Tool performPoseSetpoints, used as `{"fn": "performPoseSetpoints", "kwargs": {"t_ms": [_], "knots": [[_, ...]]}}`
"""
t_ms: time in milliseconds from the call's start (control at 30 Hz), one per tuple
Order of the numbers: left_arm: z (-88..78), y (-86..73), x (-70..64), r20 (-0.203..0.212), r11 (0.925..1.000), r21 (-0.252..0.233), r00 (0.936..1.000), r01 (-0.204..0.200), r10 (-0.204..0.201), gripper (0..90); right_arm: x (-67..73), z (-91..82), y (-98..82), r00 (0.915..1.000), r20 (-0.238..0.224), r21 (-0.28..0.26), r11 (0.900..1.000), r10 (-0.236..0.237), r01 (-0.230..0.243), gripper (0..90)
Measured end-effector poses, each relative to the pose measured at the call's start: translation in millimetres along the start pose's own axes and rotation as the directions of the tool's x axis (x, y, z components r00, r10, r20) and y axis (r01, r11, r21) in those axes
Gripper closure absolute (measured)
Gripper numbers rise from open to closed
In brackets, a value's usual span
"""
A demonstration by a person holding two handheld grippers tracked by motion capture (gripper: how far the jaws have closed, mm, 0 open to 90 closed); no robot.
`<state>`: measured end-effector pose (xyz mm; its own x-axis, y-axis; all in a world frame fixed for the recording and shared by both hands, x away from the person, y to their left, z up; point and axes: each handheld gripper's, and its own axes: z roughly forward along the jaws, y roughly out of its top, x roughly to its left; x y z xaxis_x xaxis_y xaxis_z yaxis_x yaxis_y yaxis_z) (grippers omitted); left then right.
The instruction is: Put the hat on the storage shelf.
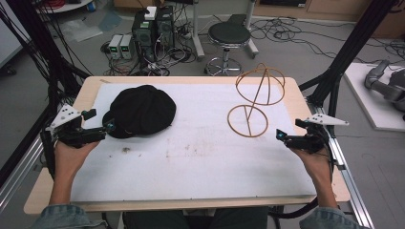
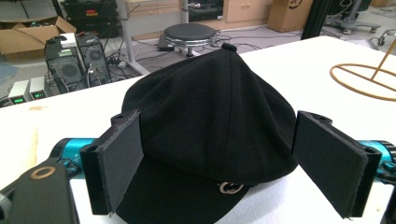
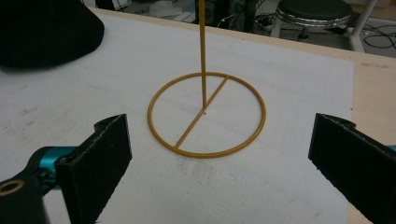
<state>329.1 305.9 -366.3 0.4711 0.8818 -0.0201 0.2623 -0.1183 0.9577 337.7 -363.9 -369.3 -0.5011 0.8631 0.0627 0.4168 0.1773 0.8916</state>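
This is a robotics or research lab. Behind the wooden table [image 1: 90, 86] stand computer towers [image 1: 153, 28] on the floor amid tangled cables [image 1: 286, 33]; a round black stool [image 1: 229, 36] sits just beyond its far edge. Black frame struts [image 1: 351, 45] rise beside the table, and cardboard boxes [image 2: 23, 37] lie farther back.

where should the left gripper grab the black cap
Judging by its pose, take the black cap by the flat brim, which juts toward the left gripper. Come in low from the near left side; the open jaws already straddle it. The soft domed crown is too wide and would likely just crumple.
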Motion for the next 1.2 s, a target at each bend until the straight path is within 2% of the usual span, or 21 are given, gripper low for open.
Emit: {"fn": "performPoseSetpoints", "kwargs": {"t_ms": [267, 367, 500, 700, 1000, 1200], "knots": [[6.7, 5.6, -3.9, 0.009, 0.9999, -0.004, 0.9998, -0.016, 0.016, 17.1, 1.0, -1.0, -0.8, 0.9999, 0.001, 0.004, 1.000, 0.011, -0.011, 5.5], [10.7, 8.5, -5.0, 0.012, 0.9997, -0.010, 0.9996, -0.024, 0.024, 17.1, 1.8, -0.6, -0.9, 1.0000, -0.001, 0.005, 1.000, 0.000, 0.000, 5.5], [18.3, 13.0, -6.5, -0.007, 0.9996, -0.013, 0.9997, -0.025, 0.025, 17.2, 2.6, 0.2, -0.7, 1.0000, -0.004, 0.007, 1.000, -0.005, 0.005, 5.5], [38.1, 29.5, -10.1, 0.000, 0.9994, -0.009, 0.9994, -0.034, 0.034, 17.6, 2.3, -1.2, 0.1, 1.0000, -0.003, 0.000, 1.000, 0.003, -0.003, 5.5], [56.6, 50.7, -15.6, 0.008, 0.9983, -0.009, 0.9984, -0.057, 0.057, 17.9, 2.6, -0.4, 0.2, 1.0000, -0.009, 0.005, 1.000, 0.005, -0.005, 5.6], [67.2, 62.9, -16.4, 0.012, 0.9981, -0.026, 0.9983, -0.056, 0.056, 17.9, 1.8, -1.3, 0.1, 1.0000, -0.009, 0.001, 1.000, 0.004, -0.004, 5.7]]}}
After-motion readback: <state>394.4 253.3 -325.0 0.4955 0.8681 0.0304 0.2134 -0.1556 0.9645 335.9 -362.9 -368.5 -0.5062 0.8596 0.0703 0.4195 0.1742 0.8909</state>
